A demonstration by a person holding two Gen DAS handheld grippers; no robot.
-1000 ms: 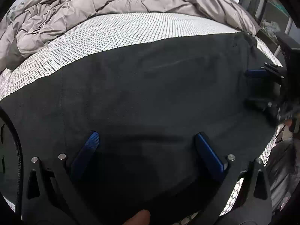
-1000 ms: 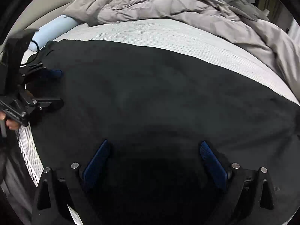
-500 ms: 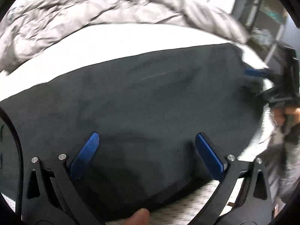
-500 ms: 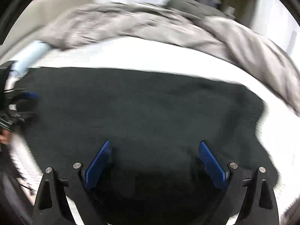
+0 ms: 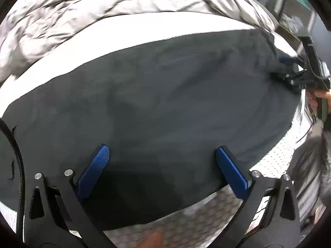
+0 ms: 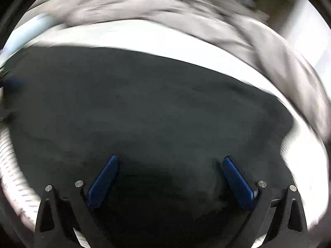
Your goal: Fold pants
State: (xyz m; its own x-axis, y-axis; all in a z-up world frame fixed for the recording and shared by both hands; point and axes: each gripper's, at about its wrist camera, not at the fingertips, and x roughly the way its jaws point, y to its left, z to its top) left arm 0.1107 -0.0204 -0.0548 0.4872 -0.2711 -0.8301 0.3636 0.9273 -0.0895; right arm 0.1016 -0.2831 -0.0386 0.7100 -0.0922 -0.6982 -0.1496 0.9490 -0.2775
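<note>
Black pants (image 5: pixel 165 103) lie spread flat across the white patterned mattress (image 5: pixel 186 223). My left gripper (image 5: pixel 163 150) hovers open above their near edge, blue pads wide apart with nothing between them. My right gripper (image 6: pixel 170 160) is open too, over the other end of the pants (image 6: pixel 144 113). In the left wrist view the right gripper (image 5: pixel 285 68) shows at the far right edge of the cloth, held by a hand (image 5: pixel 316 101). The right wrist view is motion-blurred.
A rumpled grey duvet (image 5: pixel 103 14) is heaped along the far side of the bed. The duvet (image 6: pixel 186 16) also fills the top of the right wrist view. Dark shelving (image 5: pixel 293 6) stands beyond the bed at right. A fingertip (image 5: pixel 151 240) shows at the bottom.
Both grippers have pulled back and up from the pants, still open. More of the white mattress now shows beneath the near edge of the cloth in both views.
</note>
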